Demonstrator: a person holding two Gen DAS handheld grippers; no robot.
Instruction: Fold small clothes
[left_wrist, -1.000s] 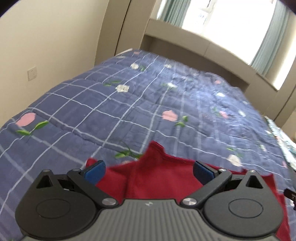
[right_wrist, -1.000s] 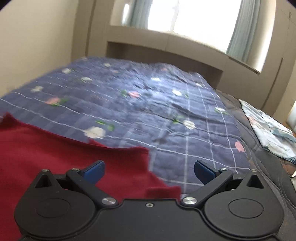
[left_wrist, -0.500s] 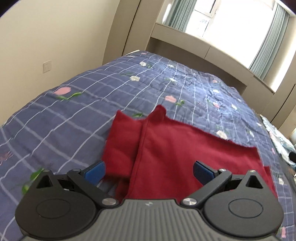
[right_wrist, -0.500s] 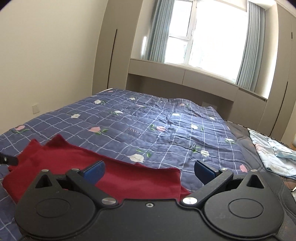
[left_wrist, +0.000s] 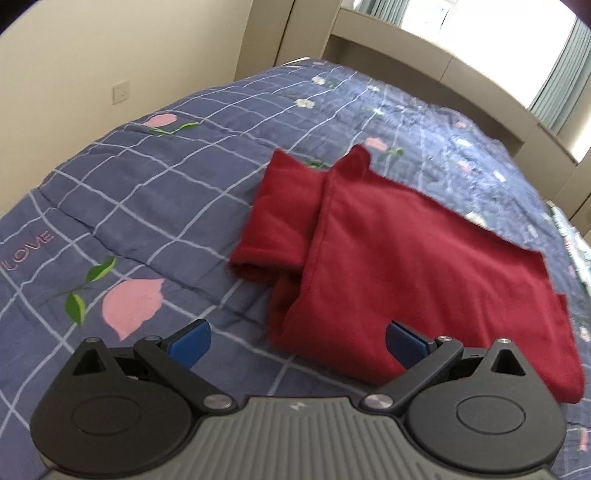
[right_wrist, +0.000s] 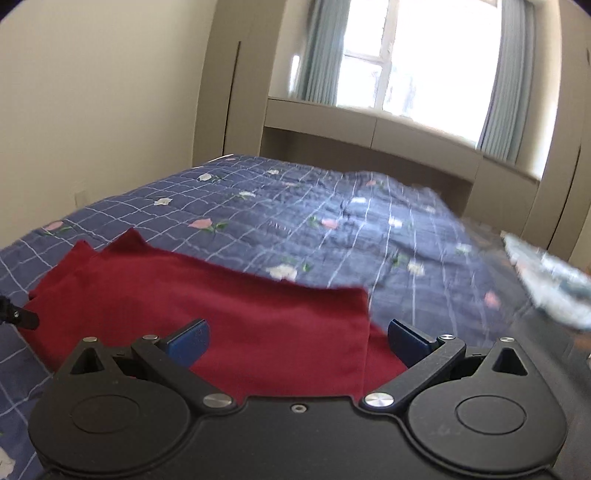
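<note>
A bed covered by a blue quilt (left_wrist: 177, 192) is shown in both wrist views; the quilt is marked with a white grid, pink and white flowers with green leaves, and the stitched word "LOVE" at the left edge of the left wrist view. Beige walls, a built-in ledge (right_wrist: 369, 125) below a bright window (right_wrist: 436, 51), and grey-green curtains (right_wrist: 506, 77) are seen behind the bed. A wall socket (left_wrist: 121, 91) is visible on the wall beside the bed in the left wrist view.

The red garment (left_wrist: 399, 266) is laid flat on the quilt, near the close end of the bed. It is seen folded over itself: a broad upper layer is bounded by a stitched edge running away from the camera, and a narrower folded portion is exposed to its left. Two pointed corners are raised at the far edge. In the right wrist view the same garment (right_wrist: 221, 310) is spread from the left edge to just past the middle, with a second layer showing beneath its right end.

A pale patterned cloth (right_wrist: 546, 284), blurred, is seen at the right side of the bed, well apart from the red garment.

The left gripper (left_wrist: 297, 341) is held above the near left corner of the garment, its blue-tipped fingers spread wide with nothing between them. The right gripper (right_wrist: 297, 341) is held over the garment's near right part, likewise spread wide and empty. Whether either fingertip touches the fabric cannot be told.
</note>
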